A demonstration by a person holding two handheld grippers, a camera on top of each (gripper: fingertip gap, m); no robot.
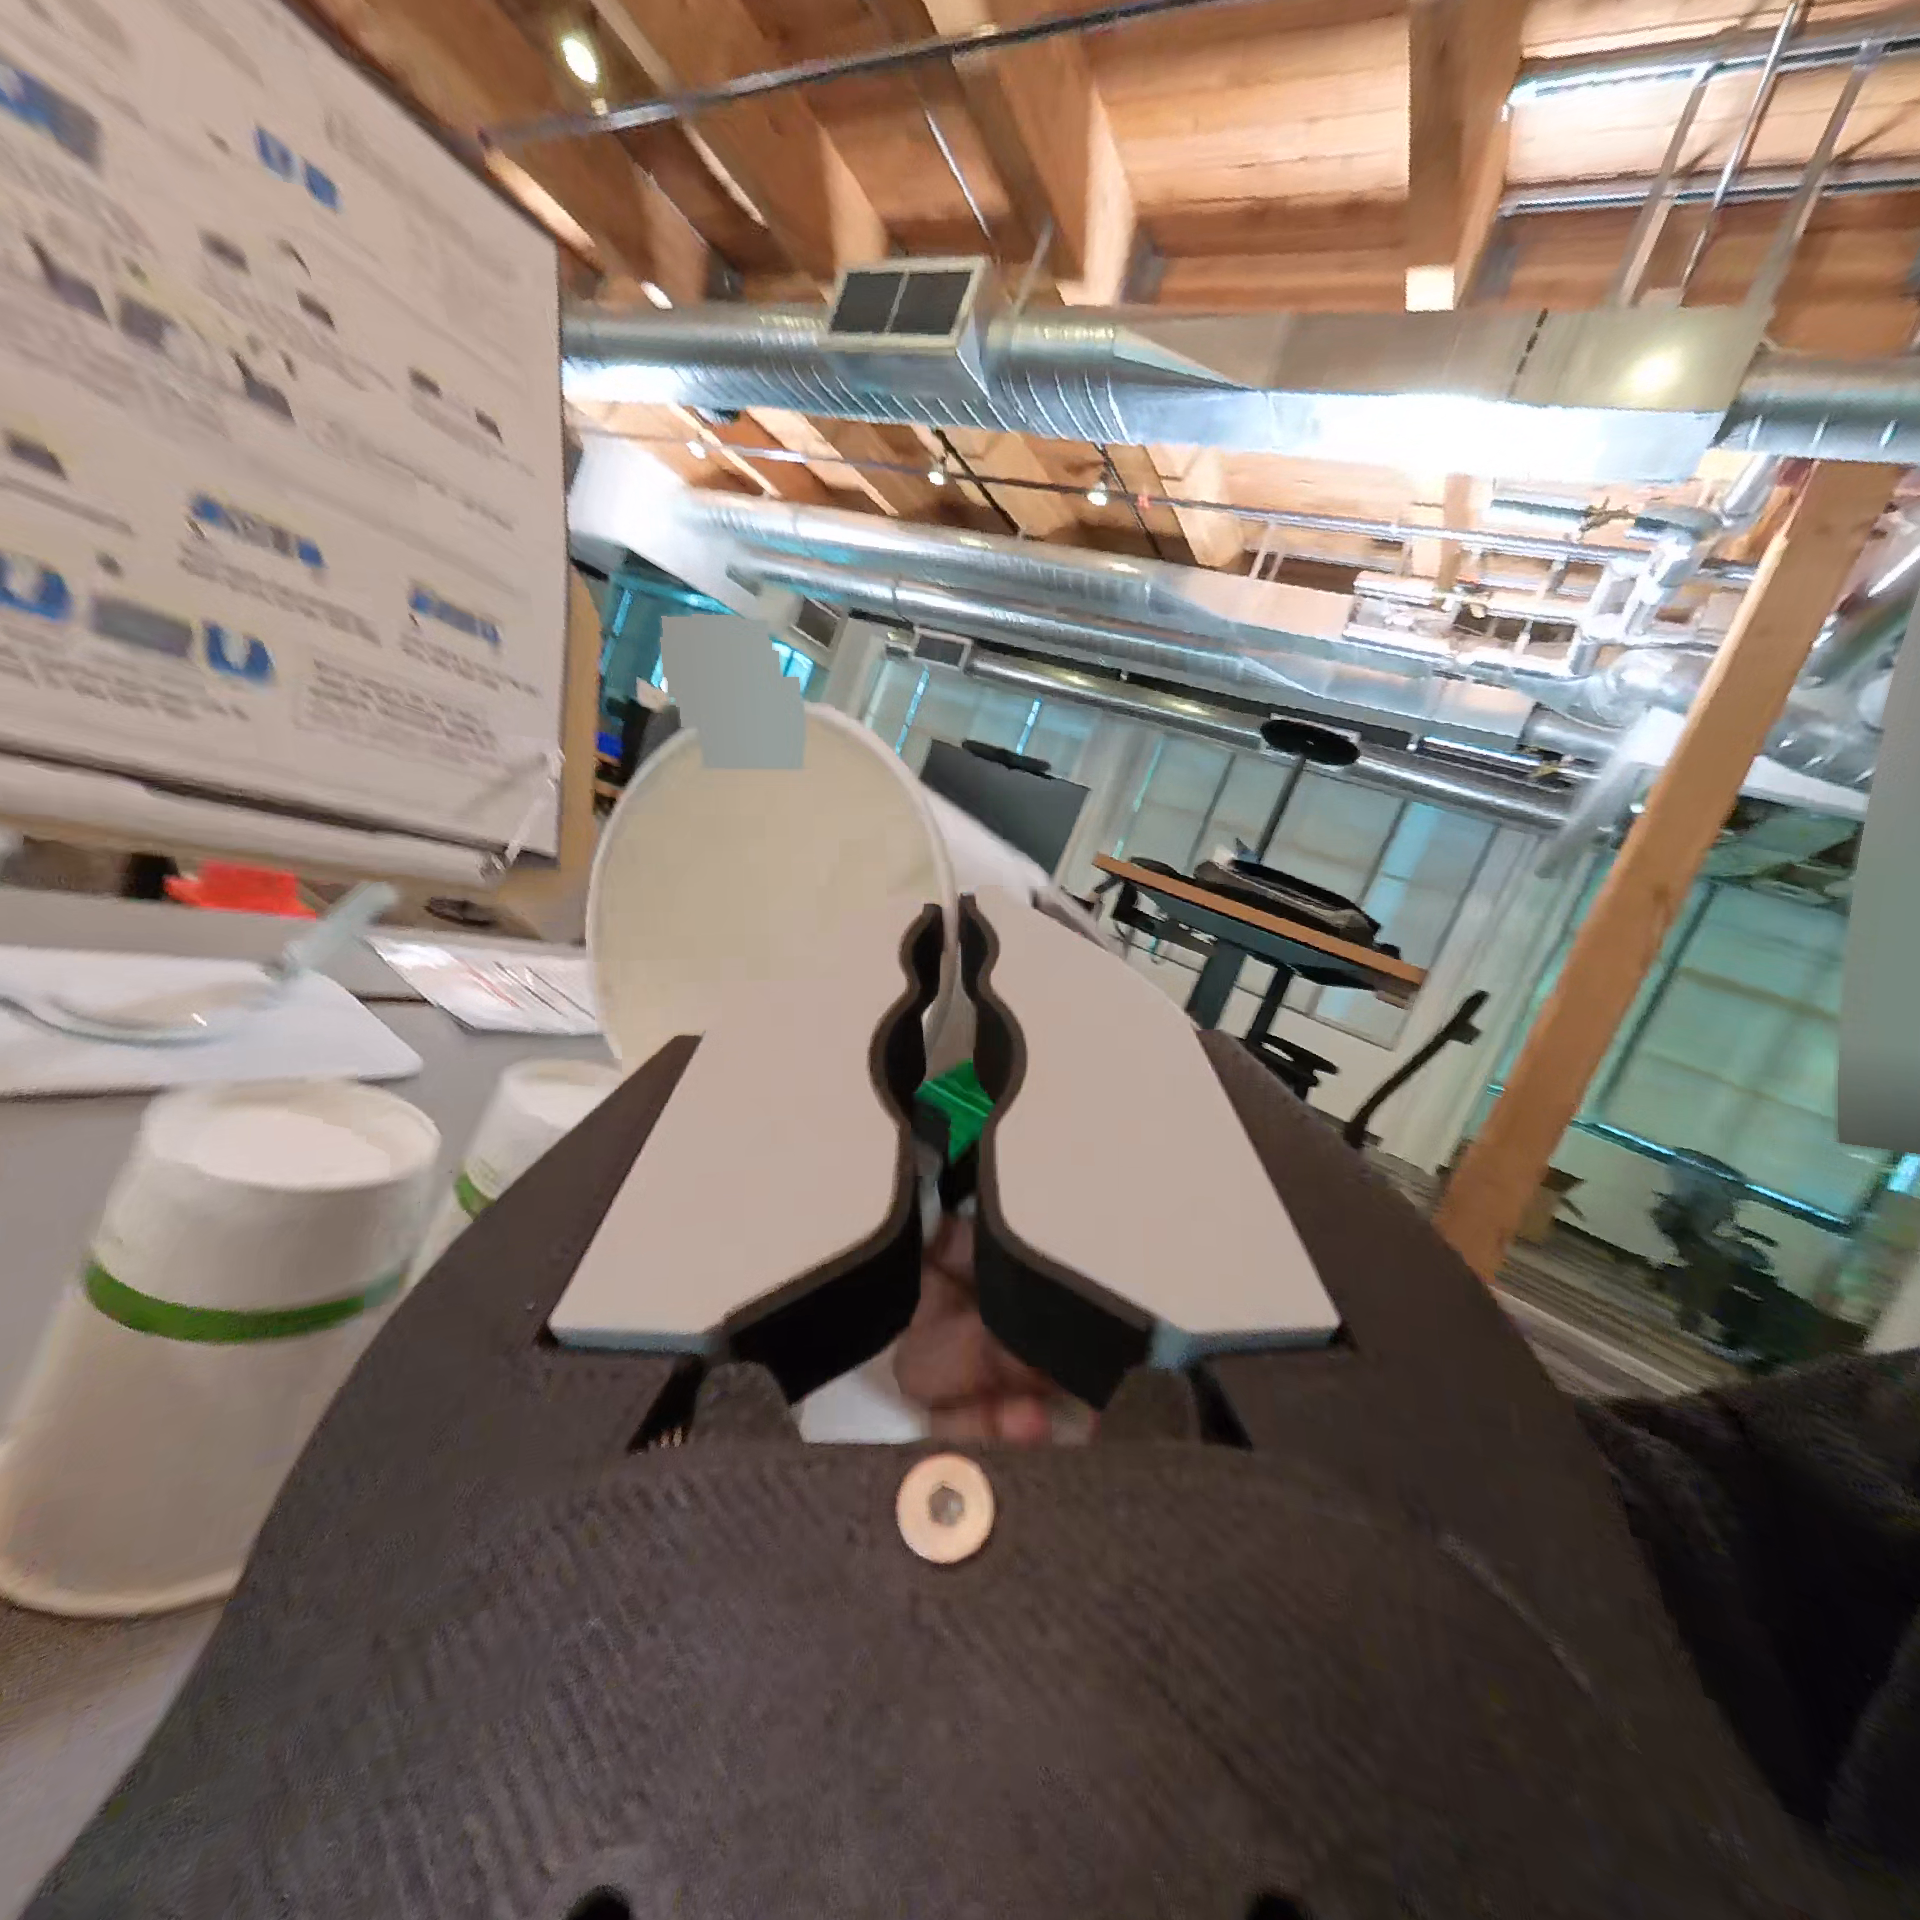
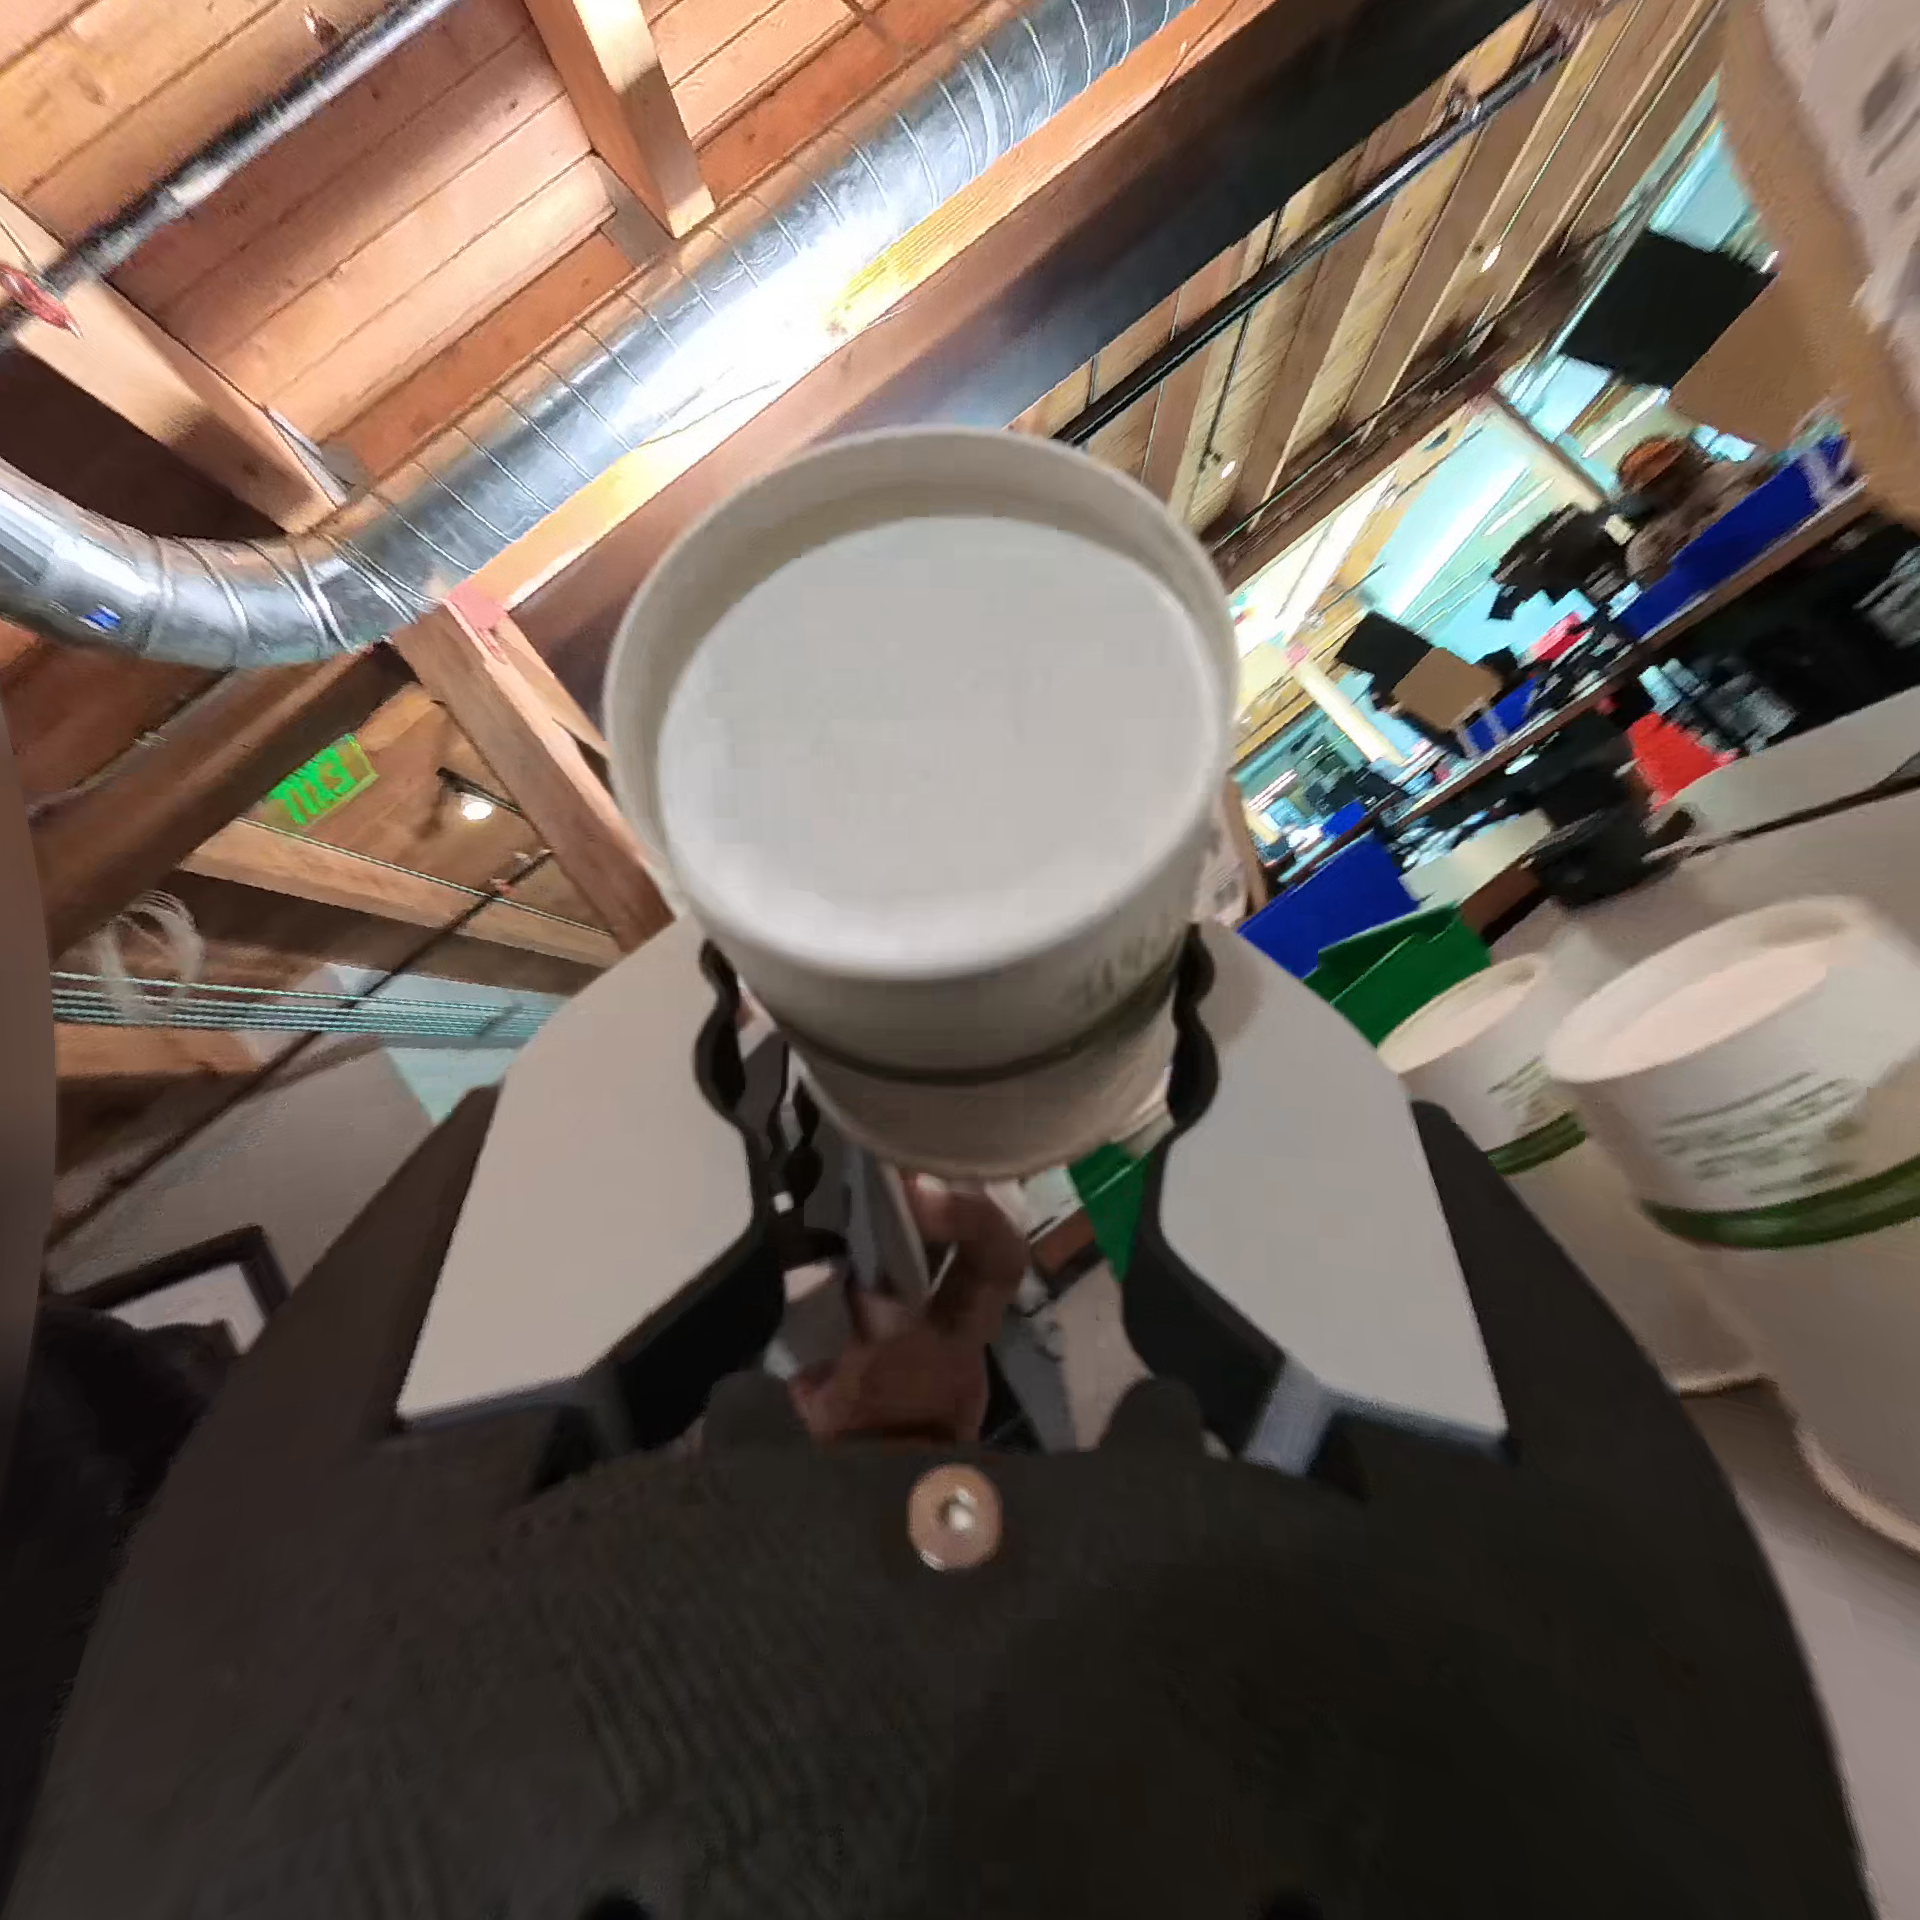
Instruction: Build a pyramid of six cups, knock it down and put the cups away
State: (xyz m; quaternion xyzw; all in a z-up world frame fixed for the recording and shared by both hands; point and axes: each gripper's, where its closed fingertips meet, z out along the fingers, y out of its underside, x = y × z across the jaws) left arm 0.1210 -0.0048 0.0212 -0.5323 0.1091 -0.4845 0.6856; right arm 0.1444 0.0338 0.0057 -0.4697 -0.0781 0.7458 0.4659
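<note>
Both sets of jaws are squeezed on white paper cups: the left gripper (image 1: 948,920) pinches the thin rim of a tipped cup (image 1: 764,883), almost fully closed. Farther right, the right gripper (image 2: 961,997) grips a bottom-up cup (image 2: 925,769) around its sides, jaws partly apart. More upside-down cups (image 1: 223,1340) stand on the grey table (image 1: 42,1195) nearby.

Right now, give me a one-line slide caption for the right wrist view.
Right gripper grips a stack of nested white paper cups, bottom toward camera, beside upside-down cups on the table.
</note>
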